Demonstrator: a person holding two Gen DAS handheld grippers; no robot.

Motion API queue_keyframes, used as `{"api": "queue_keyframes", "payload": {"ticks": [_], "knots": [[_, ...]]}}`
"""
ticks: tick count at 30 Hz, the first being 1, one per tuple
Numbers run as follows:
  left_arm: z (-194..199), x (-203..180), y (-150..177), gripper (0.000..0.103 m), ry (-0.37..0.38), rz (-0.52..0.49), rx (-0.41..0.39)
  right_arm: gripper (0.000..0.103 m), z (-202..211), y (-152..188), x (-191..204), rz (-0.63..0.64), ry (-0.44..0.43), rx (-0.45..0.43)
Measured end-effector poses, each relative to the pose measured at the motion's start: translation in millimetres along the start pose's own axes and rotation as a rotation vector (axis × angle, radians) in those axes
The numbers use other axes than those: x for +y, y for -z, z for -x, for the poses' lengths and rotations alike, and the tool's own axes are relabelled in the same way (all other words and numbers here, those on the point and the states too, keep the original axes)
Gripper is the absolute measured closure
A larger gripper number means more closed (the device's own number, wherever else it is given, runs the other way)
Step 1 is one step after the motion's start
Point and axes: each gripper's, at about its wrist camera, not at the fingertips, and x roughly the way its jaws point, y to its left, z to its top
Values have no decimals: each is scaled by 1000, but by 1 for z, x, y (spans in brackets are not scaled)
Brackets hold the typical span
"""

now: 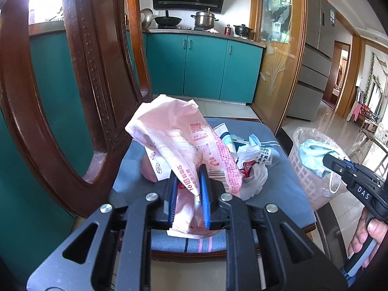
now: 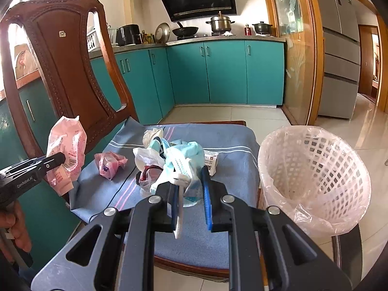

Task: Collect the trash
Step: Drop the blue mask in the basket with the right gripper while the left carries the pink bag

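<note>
My left gripper (image 1: 189, 186) is shut on a pink printed plastic wrapper (image 1: 174, 140) and holds it above the blue chair cushion (image 1: 286, 186); the wrapper also shows in the right wrist view (image 2: 66, 150). My right gripper (image 2: 191, 189) is shut on a light blue face mask (image 2: 184, 160), held near the trash pile (image 2: 155, 160); in the left wrist view the mask (image 1: 312, 155) hangs in front of the basket. A white lattice basket (image 2: 312, 169) lined with a clear bag stands right of the chair. A crumpled pink wrapper (image 2: 110, 163) lies on the cushion.
The carved wooden chair back (image 2: 63, 60) rises at the left. Teal kitchen cabinets (image 2: 218, 72) with pots on the counter stand behind. A glass sliding door (image 2: 295, 55) and a grey fridge (image 2: 339, 48) are at the right. The floor is tiled.
</note>
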Motion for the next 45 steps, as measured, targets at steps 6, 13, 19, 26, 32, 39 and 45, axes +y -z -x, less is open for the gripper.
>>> {"api": "queue_keyframes", "payload": {"ticks": [6,13,19,26,32,39,45], "knots": [[-1,-1,0,85,1,-2,2,85,0,1,1,2,0,1],[-1,0,0,85,1,-2,5,85,3,-4,-6,0,19,-28],[-1,0,1,85,0,0,6,85,22,-33,-81,-131,170,-140],[-4,-5,2,85,5,-9,15,54,23,-33,-163,-279,293,-148],[-6,-9,5,85,8,-21,22,8,50,-29,-163,-321,307,-270],[-8,-27,9,85,29,-75,18,7,69,-27,-168,-410,323,-368],[-25,-102,-8,85,148,-155,33,6,80,-24,-178,-467,359,-415]]}}
